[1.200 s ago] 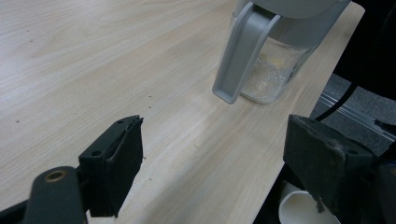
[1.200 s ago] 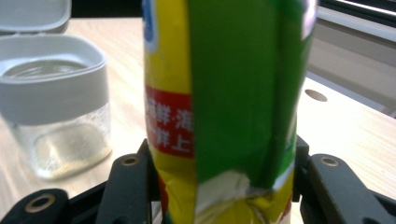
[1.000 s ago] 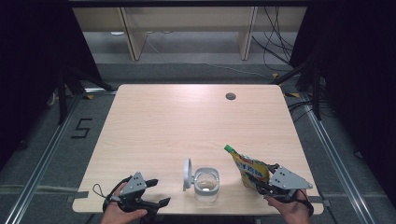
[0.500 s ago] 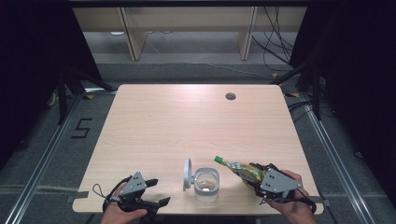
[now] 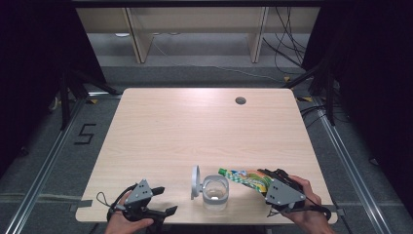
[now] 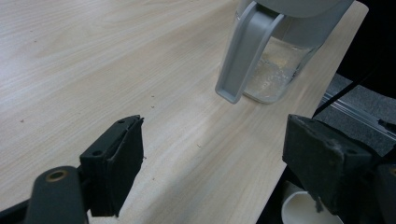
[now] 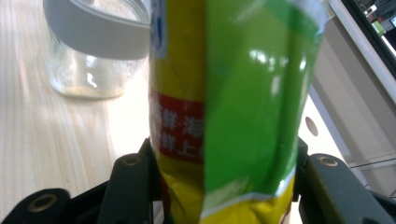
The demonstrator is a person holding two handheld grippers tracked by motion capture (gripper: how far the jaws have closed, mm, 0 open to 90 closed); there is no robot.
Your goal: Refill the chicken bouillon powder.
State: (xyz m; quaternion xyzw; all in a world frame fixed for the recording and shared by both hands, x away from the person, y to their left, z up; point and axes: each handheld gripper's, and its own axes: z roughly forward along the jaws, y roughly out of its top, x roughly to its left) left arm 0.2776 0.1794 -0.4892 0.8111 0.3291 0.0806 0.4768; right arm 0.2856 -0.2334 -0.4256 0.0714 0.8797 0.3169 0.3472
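A clear glass jar (image 5: pixel 215 190) with a grey rim stands near the table's front edge, its grey flip lid (image 5: pixel 195 181) swung open to the left. The jar (image 6: pixel 275 70) shows a thin layer of pale grains at its bottom; its lid (image 6: pixel 243 51) hangs in front. My right gripper (image 5: pixel 267 179) is shut on a yellow-green pouch (image 5: pixel 244 177), tipped nearly level with its top end over the jar's right rim. Close up, the pouch (image 7: pixel 224 107) sits between both jaws, with the jar (image 7: pixel 93 51) behind it. My left gripper (image 5: pixel 160 200) rests open at the front left, holding nothing.
A light wooden table (image 5: pixel 204 131) has a small round cable hole (image 5: pixel 240 101) at the back right. Wooden shelf legs and loose cables stand behind the table. Metal floor rails run along both sides.
The right gripper has tilted the pouch from a steep slant to nearly level and carried its top end left, over the jar's rim. The left gripper has stayed where it was.
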